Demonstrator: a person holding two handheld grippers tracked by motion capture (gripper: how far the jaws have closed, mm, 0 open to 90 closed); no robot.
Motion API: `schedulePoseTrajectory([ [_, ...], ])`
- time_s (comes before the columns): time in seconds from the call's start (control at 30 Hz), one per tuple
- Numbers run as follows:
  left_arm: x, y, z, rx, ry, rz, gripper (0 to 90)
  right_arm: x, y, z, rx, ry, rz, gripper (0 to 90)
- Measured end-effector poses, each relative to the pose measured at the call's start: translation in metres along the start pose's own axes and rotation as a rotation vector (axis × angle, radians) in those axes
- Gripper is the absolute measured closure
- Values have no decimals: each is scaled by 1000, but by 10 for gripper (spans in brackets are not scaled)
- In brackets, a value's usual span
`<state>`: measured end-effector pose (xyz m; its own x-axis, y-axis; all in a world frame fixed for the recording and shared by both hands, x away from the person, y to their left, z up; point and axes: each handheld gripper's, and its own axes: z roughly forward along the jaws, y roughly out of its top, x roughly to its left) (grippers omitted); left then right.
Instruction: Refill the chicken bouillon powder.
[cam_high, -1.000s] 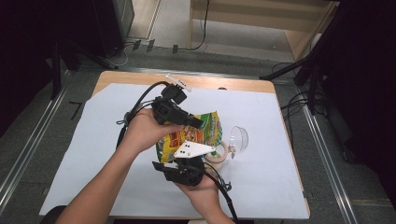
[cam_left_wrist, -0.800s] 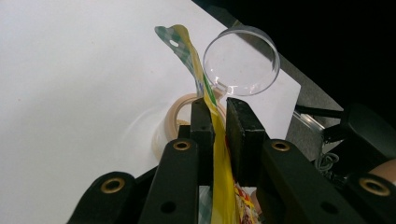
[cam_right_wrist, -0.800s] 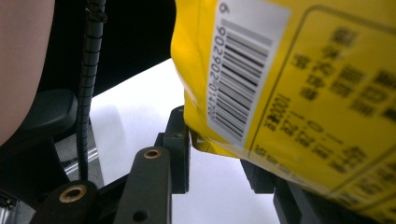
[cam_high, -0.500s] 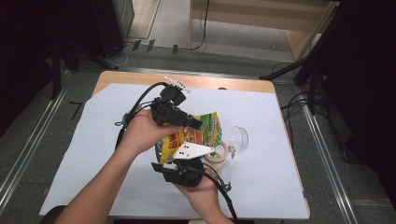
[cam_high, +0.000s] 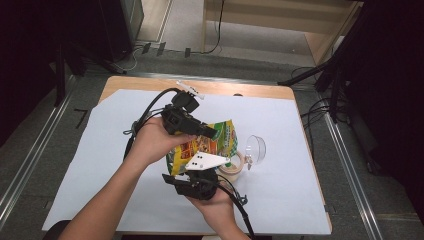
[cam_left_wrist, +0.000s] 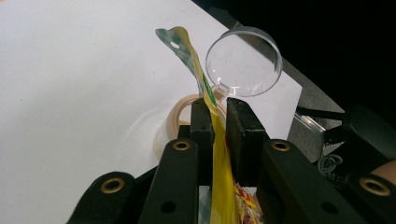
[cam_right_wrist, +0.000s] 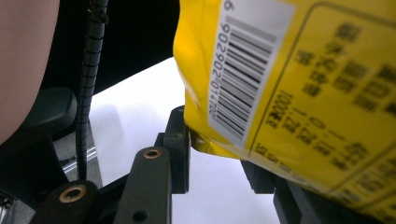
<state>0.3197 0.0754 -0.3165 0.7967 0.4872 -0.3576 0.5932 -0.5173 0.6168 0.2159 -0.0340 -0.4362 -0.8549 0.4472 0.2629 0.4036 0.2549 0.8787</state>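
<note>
1. The person's left forearm comes in from the lower left of the high view and slants up toward the middle of the table, the hand wrapped over the left gripper (cam_high: 212, 133), which points to the right and slightly down.
2. The right hand enters from the bottom edge, palm up under the right gripper (cam_high: 200, 176), whose grey three-cornered plate lies on top and points right.
3. The snack bag (cam_high: 204, 146), yellow with green and red print, is held above the white sheet (cam_high: 90, 165) near the middle of the table, between the two grippers.
4. In the left gripper view the jaws are closed on the top seam of the snack bag (cam_left_wrist: 219, 154); the seam runs between them as a thin yellow edge.
5. In the right gripper view the bottom corner of the snack bag (cam_right_wrist: 280, 84) sits between the jaws, barcode facing the camera; whether they clamp it cannot be told.
6. The bag's long axis runs from the lower left to the upper right in the high view, its green end pointing toward the far right.
7. A clear round lid (cam_high: 255, 148) and a roll of tape (cam_high: 231, 166) lie just beside the bag, on its right.
</note>
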Motion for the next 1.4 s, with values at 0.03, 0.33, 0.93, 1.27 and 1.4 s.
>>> schedulePoseTrajectory([
  [0.03, -1, 0, 0, 0, 2, -1, 822, 0, 0, 0, 0, -1, -3, 678],
  [0.33, -4, -1, -2, 0, 9, 8, 822, 0, 0, 1, 5, -3, 0, 680],
  [0.93, 0, -2, 0, -1, -5, -3, 817, 2, 0, -1, 6, 12, 5, 679],
  [1.27, 5, 1, 4, 2, -26, -16, 816, 1, -1, -4, 4, 9, 10, 679],
  [1.4, 6, 2, 4, 8, -31, -16, 816, 1, -1, -4, 0, 4, 6, 679],
])
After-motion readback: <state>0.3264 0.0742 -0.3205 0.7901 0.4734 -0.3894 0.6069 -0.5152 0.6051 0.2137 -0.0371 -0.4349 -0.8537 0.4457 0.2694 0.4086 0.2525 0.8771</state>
